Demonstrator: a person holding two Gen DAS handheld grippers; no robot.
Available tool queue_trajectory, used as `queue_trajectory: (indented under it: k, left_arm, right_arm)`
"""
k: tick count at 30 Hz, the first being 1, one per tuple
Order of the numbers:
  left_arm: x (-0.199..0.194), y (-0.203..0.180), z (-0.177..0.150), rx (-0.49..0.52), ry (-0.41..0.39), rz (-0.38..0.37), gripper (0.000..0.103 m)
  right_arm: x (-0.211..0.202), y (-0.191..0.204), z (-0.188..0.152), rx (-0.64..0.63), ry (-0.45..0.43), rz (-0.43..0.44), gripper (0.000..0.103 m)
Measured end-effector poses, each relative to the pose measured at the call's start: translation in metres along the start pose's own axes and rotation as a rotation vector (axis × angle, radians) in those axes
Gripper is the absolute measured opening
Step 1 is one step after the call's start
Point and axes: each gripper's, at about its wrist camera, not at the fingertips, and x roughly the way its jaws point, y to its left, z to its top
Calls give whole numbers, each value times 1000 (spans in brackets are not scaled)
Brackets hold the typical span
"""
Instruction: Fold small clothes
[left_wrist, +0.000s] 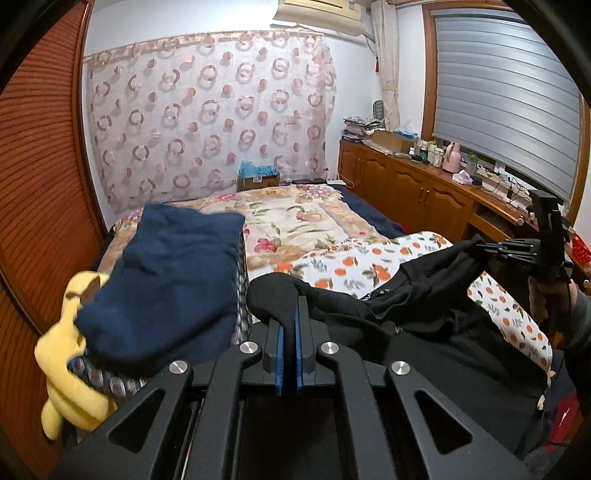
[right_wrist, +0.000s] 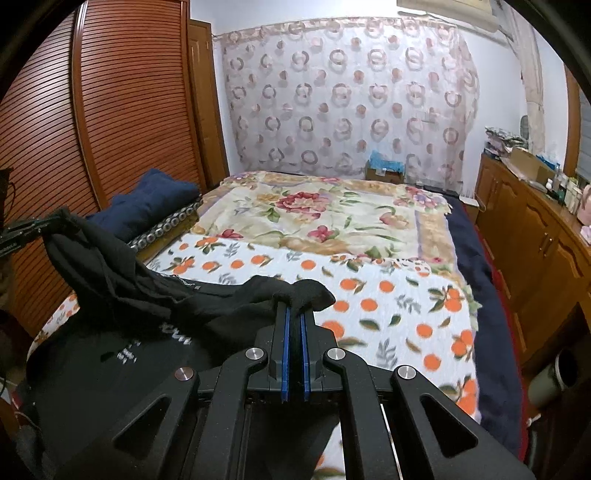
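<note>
The left tongs (left_wrist: 290, 314) are closed tight on a bunched corner of the black garment (left_wrist: 424, 325), the cloth bulging over their blue-padded tips at 12 o'clock from the jaws. The right tongs (right_wrist: 294, 314) are likewise clamped shut on another bunched corner of the same garment (right_wrist: 147, 295). In the left wrist view the right tongs (left_wrist: 487, 249) appear at 3 o'clock, gripped by a hand (left_wrist: 550, 299), with the cloth stretched between the two tools. In the right wrist view the left tongs (right_wrist: 37, 225) show at 9 o'clock, raised, the garment hanging from them and draping down across the near end of the bed (right_wrist: 498, 295). The garment carries small white print. It lies partly on a white sheet with oranges (right_wrist: 388, 306), which covers the near part of the bed; beyond it, toward 12 o'clock, spreads a floral blanket (right_wrist: 314, 210). A folded navy cloth (left_wrist: 166, 280) sits at 9 o'clock in the left view, on a patterned pillow, with a yellow plush (left_wrist: 70, 350) just beside it at 8 o'clock. A circle-patterned curtain (left_wrist: 207, 114) hangs behind the bed, a slatted wooden door (right_wrist: 110, 110) stands at 10 o'clock in the right view, and a cluttered wooden cabinet (left_wrist: 413, 188) runs along at 2 o'clock under a window blind (left_wrist: 498, 99)
</note>
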Motion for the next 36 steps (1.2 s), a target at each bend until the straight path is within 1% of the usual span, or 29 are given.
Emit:
queue_trajectory:
  k: [5, 9, 14, 16, 18, 23, 28, 33, 36]
  left_arm:
    - [-12, -3, -25, -11, 3, 0, 5]
    - [-36, -5, -38, -36, -29, -1, 5]
    - [-76, -8, -55, -44, -75, -4, 5]
    - [-88, -8, -65, -48, -80, -1, 5]
    - [-95, -7, -73, -55, -83, -5, 5]
    - [-116, -1, -95, -77, -72, 4, 5]
    - [-128, 12, -118, -111, -47, 15, 5]
    - [-134, 15, -138, -123, -12, 22, 5]
    - [-126, 17, -150, -131, 21, 23, 5]
  right_arm:
    - [-14, 11, -21, -3, -9, -6, 5]
    - [-36, 18, -31, -2, -21, -11, 5]
    - [-81, 24, -50, 4, -50, -5, 5]
    - [-96, 25, -58, 13, -58, 10, 5]
    - [-108, 28, -69, 10, -55, 7, 5]
    - [-140, 34, -89, 18, -52, 25, 5]
    - [-162, 44, -97, 14, -49, 28, 5]
    - [-176, 60, -107, -30, -2, 32, 5]
    - [-178, 68, -116, -55, 39, 27, 5]
